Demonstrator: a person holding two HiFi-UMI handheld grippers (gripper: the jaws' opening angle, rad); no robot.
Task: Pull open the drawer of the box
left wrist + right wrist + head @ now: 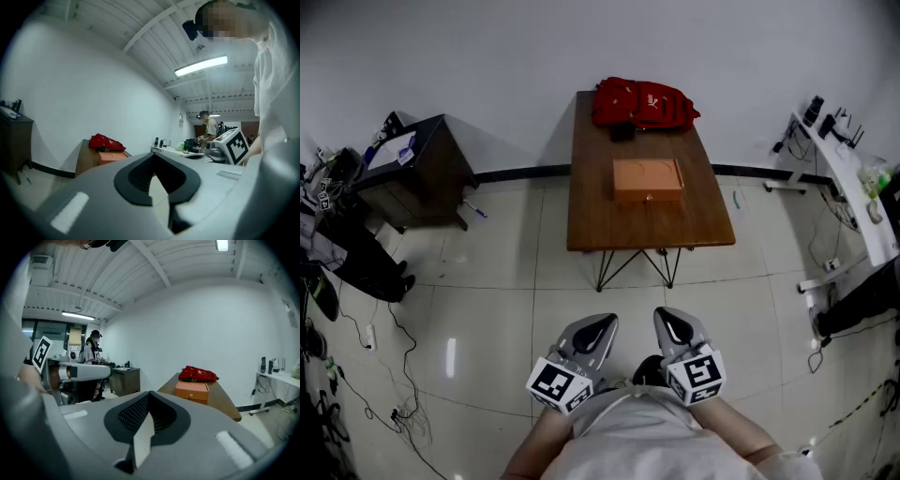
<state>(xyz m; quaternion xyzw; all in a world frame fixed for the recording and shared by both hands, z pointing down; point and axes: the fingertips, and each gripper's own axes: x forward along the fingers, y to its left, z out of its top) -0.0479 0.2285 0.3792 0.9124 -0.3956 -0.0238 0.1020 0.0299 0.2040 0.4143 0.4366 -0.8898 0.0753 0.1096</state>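
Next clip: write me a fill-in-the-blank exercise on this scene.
On the wooden table sits an ____ box.
The red bag lies at the table's end nearest the ____.
The left gripper and the right gripper, both shut, each hold ____.
Missing words: orange; wall; nothing.

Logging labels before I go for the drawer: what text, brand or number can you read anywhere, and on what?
No text can be read.
Red bag: a pale mark, too small to read.
Orange box: no print visible.
Left gripper and right gripper: their cubes bear only black-and-white square markers, no letters.
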